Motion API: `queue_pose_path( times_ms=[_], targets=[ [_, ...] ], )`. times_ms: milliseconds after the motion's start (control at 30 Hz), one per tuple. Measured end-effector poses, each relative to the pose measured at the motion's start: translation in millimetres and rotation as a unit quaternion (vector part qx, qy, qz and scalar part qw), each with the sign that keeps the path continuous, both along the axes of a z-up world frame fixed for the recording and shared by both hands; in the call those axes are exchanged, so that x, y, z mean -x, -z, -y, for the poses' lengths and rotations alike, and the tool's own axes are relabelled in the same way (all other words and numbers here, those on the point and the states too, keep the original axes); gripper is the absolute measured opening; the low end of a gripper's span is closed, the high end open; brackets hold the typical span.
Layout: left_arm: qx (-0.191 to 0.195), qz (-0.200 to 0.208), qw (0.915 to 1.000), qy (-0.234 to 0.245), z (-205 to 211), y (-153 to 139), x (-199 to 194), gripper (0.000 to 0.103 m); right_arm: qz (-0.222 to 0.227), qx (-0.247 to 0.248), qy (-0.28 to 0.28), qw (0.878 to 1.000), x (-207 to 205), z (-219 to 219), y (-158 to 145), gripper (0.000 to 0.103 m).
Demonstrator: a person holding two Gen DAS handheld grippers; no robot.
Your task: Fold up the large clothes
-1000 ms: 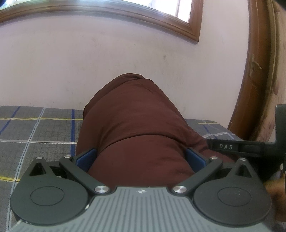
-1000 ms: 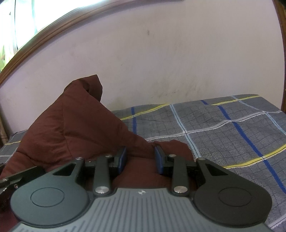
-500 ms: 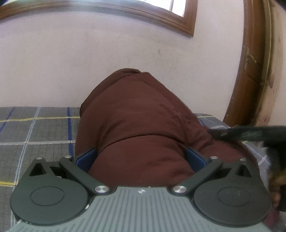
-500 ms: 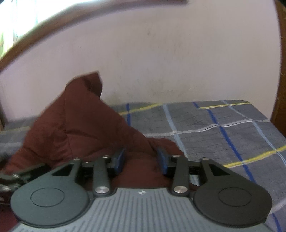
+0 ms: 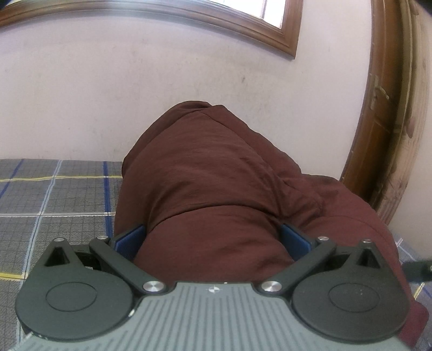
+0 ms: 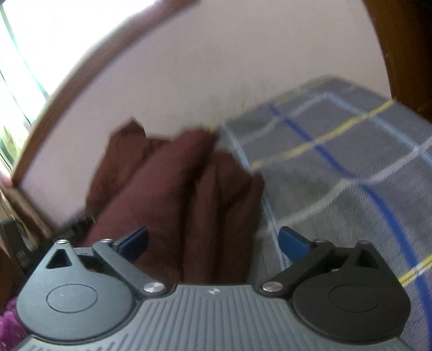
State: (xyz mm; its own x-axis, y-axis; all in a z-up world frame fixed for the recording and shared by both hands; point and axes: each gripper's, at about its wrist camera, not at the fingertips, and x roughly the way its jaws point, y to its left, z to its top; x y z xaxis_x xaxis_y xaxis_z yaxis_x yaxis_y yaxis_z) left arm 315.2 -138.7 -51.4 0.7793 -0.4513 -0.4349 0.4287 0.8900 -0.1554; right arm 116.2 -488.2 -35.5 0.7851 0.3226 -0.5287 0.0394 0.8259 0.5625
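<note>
A large dark maroon garment [image 5: 216,189] lies heaped on a grey plaid bed [image 5: 54,197]. In the left wrist view it bulges up between my left gripper's [image 5: 212,239] wide-spread blue pads [image 5: 129,239], which stand open around the bunched cloth. In the blurred right wrist view the garment [image 6: 172,194] hangs in folds ahead of my right gripper [image 6: 213,243]. Its blue pads [image 6: 293,244] stand wide apart and open, with cloth lying between them but not pinched.
A pink wall [image 5: 135,94] with a wooden window frame [image 5: 216,24] stands behind the bed. A wooden door frame [image 5: 378,135] is at the right. The plaid sheet [image 6: 337,175] stretches to the right of the garment. Something purple [image 6: 10,324] shows at the lower left.
My right gripper has opened from a narrow grip on the cloth and swung fast, tilting the view. The left gripper stayed open around the garment and shifted slightly.
</note>
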Motion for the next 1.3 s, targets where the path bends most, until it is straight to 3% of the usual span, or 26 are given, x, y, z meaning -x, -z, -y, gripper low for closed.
queue_pose_path(
  times_ms=[200,367,500,600,633,867,1000,1200,1300],
  targets=[
    [0.006,0.004,1.0,0.0,-3,1,2,0.103,0.001,-0.112,-0.028,0.993,-26,1,26,0.103],
    [0.018,0.0,0.9998,-0.012,-7,1,1,0.103,0.001,-0.127,-0.059,0.99,-64,-14,29,0.103],
    [0.025,-0.003,0.9995,-0.019,-10,1,1,0.103,0.01,-0.087,-0.104,0.991,-85,-23,21,0.103],
    [0.02,0.003,0.9996,-0.017,-7,0,2,0.103,0.002,-0.13,-0.133,0.983,-92,-5,38,0.103],
    [0.021,0.004,0.9996,-0.017,-7,1,3,0.103,0.001,-0.124,-0.141,0.982,-92,-5,38,0.103],
    [0.027,0.001,0.9995,-0.016,-8,1,3,0.103,0.005,-0.102,-0.139,0.985,-84,-13,37,0.103],
    [0.032,-0.004,0.9993,-0.019,-10,1,0,0.103,0.013,-0.05,-0.133,0.99,-79,-32,26,0.1],
    [0.04,-0.037,0.9985,0.01,-24,-18,-2,0.103,0.035,-0.043,-0.142,0.988,-74,-28,34,0.097],
    [0.047,-0.041,0.9978,0.023,-43,-28,4,0.103,0.037,-0.031,-0.136,0.989,-74,-32,33,0.101]
  ],
)
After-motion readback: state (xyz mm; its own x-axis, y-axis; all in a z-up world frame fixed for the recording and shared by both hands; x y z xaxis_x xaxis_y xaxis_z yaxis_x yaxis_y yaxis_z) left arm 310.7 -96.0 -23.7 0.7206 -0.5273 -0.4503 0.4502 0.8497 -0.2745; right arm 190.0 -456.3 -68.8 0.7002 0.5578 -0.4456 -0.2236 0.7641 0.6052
